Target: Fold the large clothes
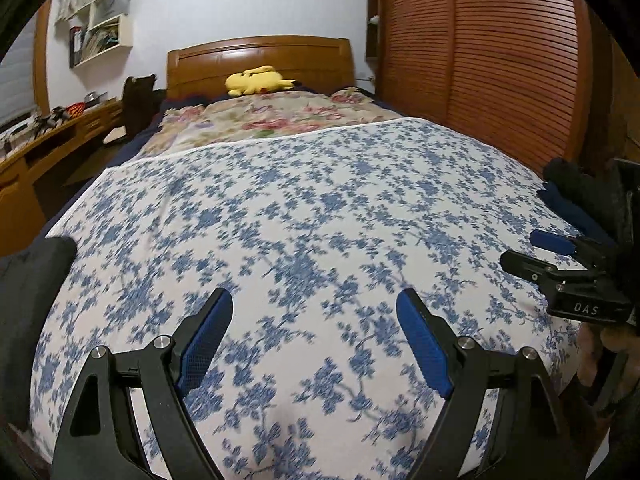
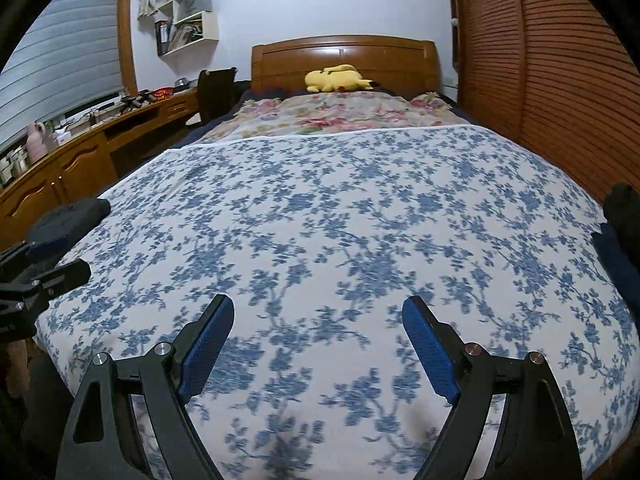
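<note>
A white sheet with blue flowers (image 1: 320, 200) covers the near half of the bed, and no garment lies spread on it. A dark folded garment (image 1: 28, 284) rests at the bed's left edge, also seen in the right wrist view (image 2: 72, 214). Black and navy clothes (image 1: 568, 184) are piled at the right edge (image 2: 620, 224). My left gripper (image 1: 316, 304) hovers open over the sheet with nothing between its blue pads. My right gripper (image 2: 318, 312) is open and empty beside it, and shows in the left wrist view at the right (image 1: 524, 250). The left gripper (image 2: 60, 260) shows at the left edge of the right wrist view.
A floral quilt (image 1: 272, 116) and a yellow plush toy (image 1: 256, 80) lie by the wooden headboard (image 1: 260, 52). A slatted wooden wardrobe (image 1: 480, 60) runs along the bed's right side. A wooden desk (image 2: 80, 152) with clutter and a dark chair (image 2: 216, 92) stand to the left.
</note>
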A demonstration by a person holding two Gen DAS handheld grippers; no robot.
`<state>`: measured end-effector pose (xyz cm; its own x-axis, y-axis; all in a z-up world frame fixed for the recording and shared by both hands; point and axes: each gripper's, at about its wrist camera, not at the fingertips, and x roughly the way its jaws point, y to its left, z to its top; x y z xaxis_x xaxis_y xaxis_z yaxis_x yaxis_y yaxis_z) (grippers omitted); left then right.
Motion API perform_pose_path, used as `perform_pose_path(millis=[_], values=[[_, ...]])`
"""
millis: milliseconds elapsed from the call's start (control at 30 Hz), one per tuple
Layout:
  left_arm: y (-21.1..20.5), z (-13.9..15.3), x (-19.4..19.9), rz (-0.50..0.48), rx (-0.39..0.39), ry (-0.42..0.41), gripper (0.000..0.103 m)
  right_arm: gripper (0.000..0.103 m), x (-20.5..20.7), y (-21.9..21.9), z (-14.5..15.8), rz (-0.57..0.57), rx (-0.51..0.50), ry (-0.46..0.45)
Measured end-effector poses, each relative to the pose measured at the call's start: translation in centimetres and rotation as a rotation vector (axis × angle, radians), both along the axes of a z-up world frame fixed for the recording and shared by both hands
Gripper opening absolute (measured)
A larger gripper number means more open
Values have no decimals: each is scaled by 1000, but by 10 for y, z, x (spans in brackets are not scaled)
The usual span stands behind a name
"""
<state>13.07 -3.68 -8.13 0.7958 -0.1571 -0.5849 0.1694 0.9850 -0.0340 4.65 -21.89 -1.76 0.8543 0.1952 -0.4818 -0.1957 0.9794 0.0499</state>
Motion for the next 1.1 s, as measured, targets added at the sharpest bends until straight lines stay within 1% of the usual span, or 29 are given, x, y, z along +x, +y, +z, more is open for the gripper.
perform_pose_path(millis=[200, 400, 567, 933, 1100], values=[[21, 6, -17, 51, -22, -1, 84, 87, -2, 18, -4, 32, 7, -13], [36, 22, -35, 87, -32, -28, 84, 88, -17, 30, 5, 66, 41, -42], [43, 40, -52, 103, -29, -68, 84, 94, -36, 36, 17, 85, 49, -92], [43, 91, -85, 110, -16, -184, 84, 94, -82, 37, 43, 67, 58, -221], [40, 109, -99, 119, -25, -246, 85, 94, -104, 28, 52, 51, 79, -283]])
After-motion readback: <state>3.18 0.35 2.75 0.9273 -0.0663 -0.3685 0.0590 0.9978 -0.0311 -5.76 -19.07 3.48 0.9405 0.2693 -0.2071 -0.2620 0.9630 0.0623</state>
